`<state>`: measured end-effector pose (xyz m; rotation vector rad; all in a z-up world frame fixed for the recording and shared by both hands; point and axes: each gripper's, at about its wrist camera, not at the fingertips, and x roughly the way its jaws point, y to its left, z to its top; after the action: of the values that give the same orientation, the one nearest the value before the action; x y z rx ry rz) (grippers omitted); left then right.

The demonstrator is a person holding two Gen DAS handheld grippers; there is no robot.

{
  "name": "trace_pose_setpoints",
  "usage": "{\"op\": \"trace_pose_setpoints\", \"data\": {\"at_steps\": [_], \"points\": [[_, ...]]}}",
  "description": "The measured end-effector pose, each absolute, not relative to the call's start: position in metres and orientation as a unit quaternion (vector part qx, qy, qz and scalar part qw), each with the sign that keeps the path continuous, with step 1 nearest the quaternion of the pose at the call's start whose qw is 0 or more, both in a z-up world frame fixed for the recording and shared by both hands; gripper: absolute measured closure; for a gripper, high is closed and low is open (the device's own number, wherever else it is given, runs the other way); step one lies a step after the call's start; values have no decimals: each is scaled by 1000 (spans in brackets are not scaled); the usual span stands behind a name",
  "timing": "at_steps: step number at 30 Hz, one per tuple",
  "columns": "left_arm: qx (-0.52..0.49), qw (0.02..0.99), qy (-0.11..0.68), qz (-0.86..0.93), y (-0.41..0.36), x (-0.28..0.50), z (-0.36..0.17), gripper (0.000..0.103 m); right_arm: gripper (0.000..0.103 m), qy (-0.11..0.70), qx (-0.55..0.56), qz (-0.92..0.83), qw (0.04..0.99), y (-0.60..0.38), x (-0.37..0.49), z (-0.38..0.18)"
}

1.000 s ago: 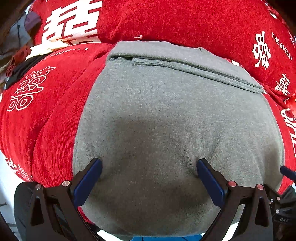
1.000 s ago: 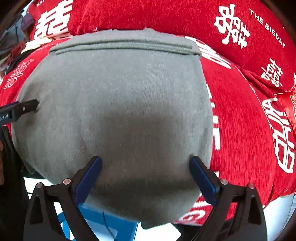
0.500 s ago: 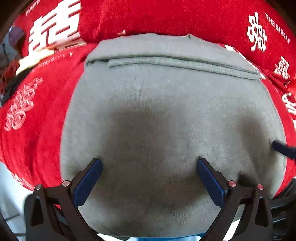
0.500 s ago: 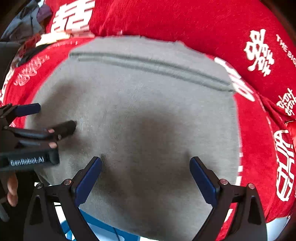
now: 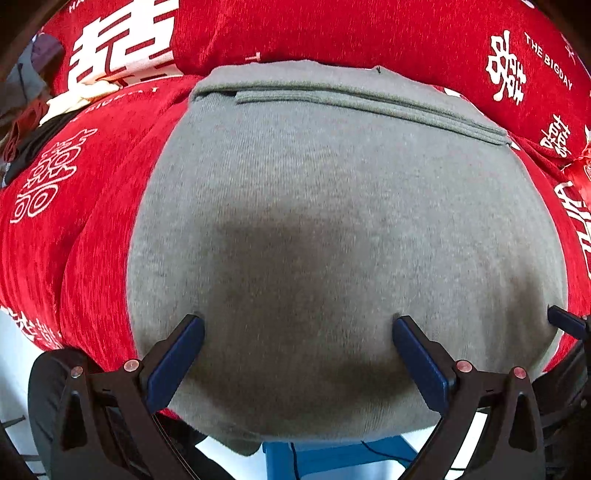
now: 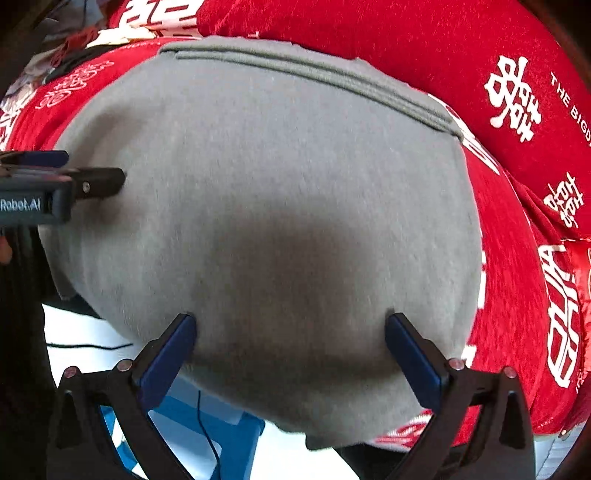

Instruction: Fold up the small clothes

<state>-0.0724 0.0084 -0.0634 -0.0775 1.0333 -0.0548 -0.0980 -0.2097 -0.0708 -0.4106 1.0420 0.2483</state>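
A grey knit garment (image 5: 332, 206) lies folded and flat on a red cushion with white lettering (image 5: 85, 206); a ribbed hem runs along its far edge. My left gripper (image 5: 297, 328) stands open, both blue fingertips pressing down on the near part of the cloth. In the right wrist view the same garment (image 6: 266, 177) fills the frame, and my right gripper (image 6: 290, 325) is open too, its tips resting on the fabric near the front edge. The left gripper's fingers (image 6: 99, 181) show at the left border there. Nothing is pinched between either pair of fingers.
A red cushion back (image 5: 351, 33) rises behind the garment. A pile of other clothes (image 5: 26, 122) lies at the far left. A blue stool (image 6: 207, 424) and a white floor show below the cushion's front edge.
Both grippers have shifted sideways over the grey garment while staying open on it. The left one slid left after an earlier move right; the right one moved left. The garment stays flat.
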Motion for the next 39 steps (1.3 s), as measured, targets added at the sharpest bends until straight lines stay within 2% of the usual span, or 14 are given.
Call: {"op": "trace_pose_setpoints", "data": {"at_steps": [3,10,13,15,18,22,31,32,33,35,36,37,38,39], "points": [[-41,867,496,-29,11,-80,-67,0,1,506,-172,109,838,-225,-98,-69],[-68,855,514,-26,26,-93,-75,1,1,547,-31,42,835,-309,-100,-66],[-109,845,523,-11,47,-100,-78,1,1,552,114,38,825,-362,-108,-68],[-146,835,530,13,65,-104,-81,1,1,544,164,50,821,-376,-113,-69],[-213,819,532,29,93,-111,-88,1,3,553,168,75,813,-372,-112,-72],[-272,789,551,-3,107,-113,-102,1,14,565,160,121,800,-348,-106,-77],[-335,742,580,-40,120,-106,-129,1,13,564,157,123,801,-344,-102,-85],[-336,741,580,-43,120,-105,-130,4,13,562,160,124,802,-345,-102,-85],[-337,742,578,-47,120,-104,-129,12,13,561,160,124,803,-346,-105,-86],[-330,748,574,-55,122,-102,-122,20,23,559,147,121,807,-343,-106,-85],[-319,753,572,-56,119,-103,-118,27,35,558,143,118,809,-341,-107,-85],[-308,758,573,-57,115,-104,-114,32,55,555,143,117,811,-342,-109,-84],[-299,761,573,-60,111,-106,-111,43,68,553,149,120,811,-344,-110,-83],[-289,764,573,-65,108,-108,-107,61,93,551,158,127,809,-345,-110,-83]]}}
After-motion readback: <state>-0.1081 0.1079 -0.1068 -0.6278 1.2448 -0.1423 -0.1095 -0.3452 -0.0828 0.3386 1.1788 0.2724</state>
